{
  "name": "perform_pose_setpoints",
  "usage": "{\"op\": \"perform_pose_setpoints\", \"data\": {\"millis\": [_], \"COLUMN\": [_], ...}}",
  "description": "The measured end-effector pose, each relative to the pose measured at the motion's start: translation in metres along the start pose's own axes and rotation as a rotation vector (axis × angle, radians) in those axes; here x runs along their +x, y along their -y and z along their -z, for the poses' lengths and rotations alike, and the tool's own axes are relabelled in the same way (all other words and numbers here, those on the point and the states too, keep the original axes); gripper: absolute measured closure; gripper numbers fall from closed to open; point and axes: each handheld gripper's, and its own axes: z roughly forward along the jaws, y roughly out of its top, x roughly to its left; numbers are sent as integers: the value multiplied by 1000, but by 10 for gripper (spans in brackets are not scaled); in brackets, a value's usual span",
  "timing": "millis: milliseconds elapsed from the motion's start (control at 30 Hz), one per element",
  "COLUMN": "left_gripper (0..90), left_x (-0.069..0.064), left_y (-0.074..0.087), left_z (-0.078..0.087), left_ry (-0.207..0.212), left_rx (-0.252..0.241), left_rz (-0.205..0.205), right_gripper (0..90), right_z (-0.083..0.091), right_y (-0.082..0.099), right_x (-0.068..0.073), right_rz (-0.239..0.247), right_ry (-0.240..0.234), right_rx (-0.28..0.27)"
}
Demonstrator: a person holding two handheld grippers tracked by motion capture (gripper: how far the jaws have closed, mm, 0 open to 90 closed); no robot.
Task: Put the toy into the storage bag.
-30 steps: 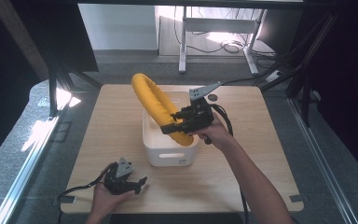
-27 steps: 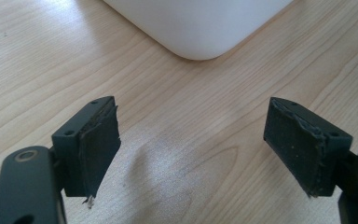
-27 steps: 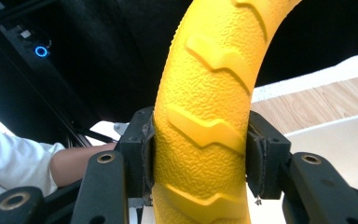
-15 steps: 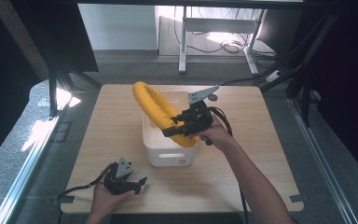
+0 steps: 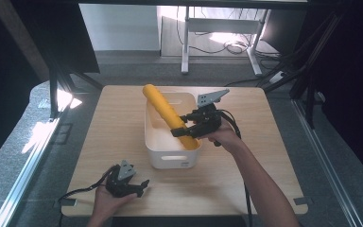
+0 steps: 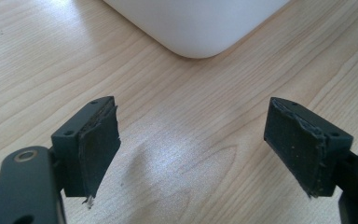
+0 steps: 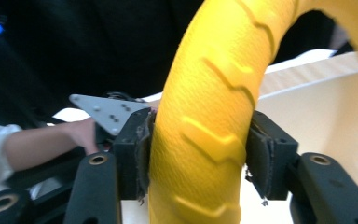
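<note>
A yellow ring with tyre-like tread [image 5: 163, 108] stands on edge, tilted, partly inside a white bin [image 5: 170, 160] in the middle of the wooden table. My right gripper [image 5: 180, 131] is shut on its lower right part, above the bin's right rim. In the right gripper view both pads press the yellow ring [image 7: 209, 93], with the bin wall [image 7: 317, 107] behind. My left gripper [image 5: 141, 185] lies low near the table's front left, open and holding nothing. In the left gripper view its jaws [image 6: 193, 149] stand wide apart over bare wood, facing a bin corner [image 6: 200, 23].
The table [image 5: 264, 156] has bare wood on both sides of the bin. Cables trail from both grippers toward the front edge. Dark stands and table legs rise beyond the far edge. The other hand [image 7: 79, 133] and its grey plate [image 7: 107, 111] show behind the ring.
The right gripper has lowered the yellow ring a little, deeper into the bin and slightly toward the near side. The left gripper has stayed put.
</note>
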Motion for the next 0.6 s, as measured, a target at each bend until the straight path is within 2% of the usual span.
{"op": "perform_pose_setpoints", "data": {"millis": [167, 333, 400, 433, 567, 600], "left_gripper": [183, 183, 183, 183, 183, 183], "left_x": [0, 0, 0, 0, 0, 0], "left_y": [0, 0, 0, 0, 0, 0], "left_z": [0, 0, 0, 0, 0, 0], "left_ry": [1, 1, 2, 0, 1, 0], "left_rx": [1, -1, -2, -1, -2, -2], "left_rz": [2, 0, 1, 1, 1, 3], "right_gripper": [428, 395, 389, 388, 388, 387], "right_z": [6, 18, 21, 27, 36, 43], "right_y": [1, 2, 2, 4, 11, 17], "right_x": [1, 7, 8, 11, 15, 17], "right_rz": [6, 31, 31, 28, 33, 37], "right_ry": [33, 111, 118, 136, 157, 172], "right_rx": [-30, -63, -71, -89, -102, -106]}}
